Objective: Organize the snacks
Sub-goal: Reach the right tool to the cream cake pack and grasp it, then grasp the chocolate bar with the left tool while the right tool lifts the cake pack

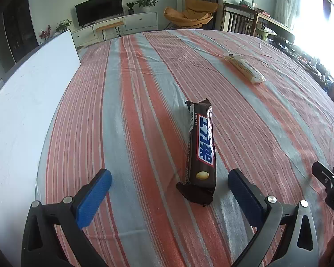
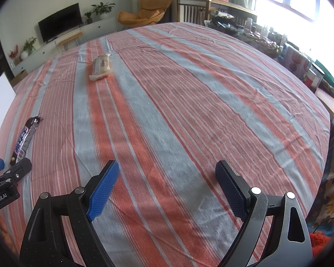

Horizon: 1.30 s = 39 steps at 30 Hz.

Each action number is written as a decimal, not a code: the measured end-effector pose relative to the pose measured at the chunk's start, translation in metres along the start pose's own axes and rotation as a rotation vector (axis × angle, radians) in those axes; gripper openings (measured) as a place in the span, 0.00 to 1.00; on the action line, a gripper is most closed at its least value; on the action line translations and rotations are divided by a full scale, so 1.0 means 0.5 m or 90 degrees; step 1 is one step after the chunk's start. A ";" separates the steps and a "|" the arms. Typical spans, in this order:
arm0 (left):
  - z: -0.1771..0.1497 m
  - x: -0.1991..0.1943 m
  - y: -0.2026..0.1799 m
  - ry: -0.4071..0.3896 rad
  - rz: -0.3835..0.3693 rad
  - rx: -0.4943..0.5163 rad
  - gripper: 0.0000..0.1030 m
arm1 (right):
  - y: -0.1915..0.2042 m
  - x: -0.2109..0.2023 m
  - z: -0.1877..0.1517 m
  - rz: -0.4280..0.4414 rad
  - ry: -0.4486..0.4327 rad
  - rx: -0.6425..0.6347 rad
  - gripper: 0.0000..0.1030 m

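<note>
A brown chocolate bar [image 1: 201, 151] lies lengthwise on the striped tablecloth [image 1: 144, 111], its near end between my left gripper's [image 1: 169, 179] open blue fingers, untouched. The bar also shows at the left edge of the right wrist view [image 2: 24, 139]. A pale wrapped snack [image 1: 246, 67] lies farther off to the right; it also shows in the right wrist view [image 2: 101, 66] at the far left. My right gripper [image 2: 167, 171] is open and empty over bare cloth, well short of both snacks.
A white board [image 1: 29, 102] lies along the table's left side. The right gripper's body [image 1: 329, 182] shows at the left view's right edge. Cluttered shelves and boxes [image 2: 300, 64] stand beyond the table's right edge.
</note>
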<state>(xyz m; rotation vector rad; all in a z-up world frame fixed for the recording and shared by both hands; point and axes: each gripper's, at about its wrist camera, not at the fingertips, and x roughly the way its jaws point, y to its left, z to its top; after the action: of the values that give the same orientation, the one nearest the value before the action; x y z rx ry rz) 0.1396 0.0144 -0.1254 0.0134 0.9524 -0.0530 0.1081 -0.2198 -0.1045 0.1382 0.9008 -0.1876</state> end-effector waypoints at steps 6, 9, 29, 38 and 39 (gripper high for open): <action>0.000 -0.001 -0.001 -0.001 0.000 -0.001 1.00 | -0.064 0.009 0.047 0.080 -0.001 0.103 0.87; -0.001 -0.001 -0.002 -0.001 0.001 -0.001 1.00 | -0.031 0.042 0.123 0.126 0.016 0.047 0.87; -0.001 -0.001 -0.001 -0.002 0.001 -0.001 1.00 | 0.184 0.263 0.351 0.086 0.095 -0.136 0.33; -0.001 -0.001 -0.002 -0.002 0.001 -0.001 1.00 | 0.040 0.151 0.222 0.199 0.162 -0.068 0.30; -0.001 -0.001 -0.002 -0.002 0.001 -0.001 1.00 | 0.021 0.135 0.200 0.205 0.167 -0.064 0.30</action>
<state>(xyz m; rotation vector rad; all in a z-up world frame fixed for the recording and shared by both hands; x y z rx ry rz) 0.1389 0.0136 -0.1254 0.0121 0.9492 -0.0509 0.2278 -0.2362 -0.0957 0.2146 1.1320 0.1797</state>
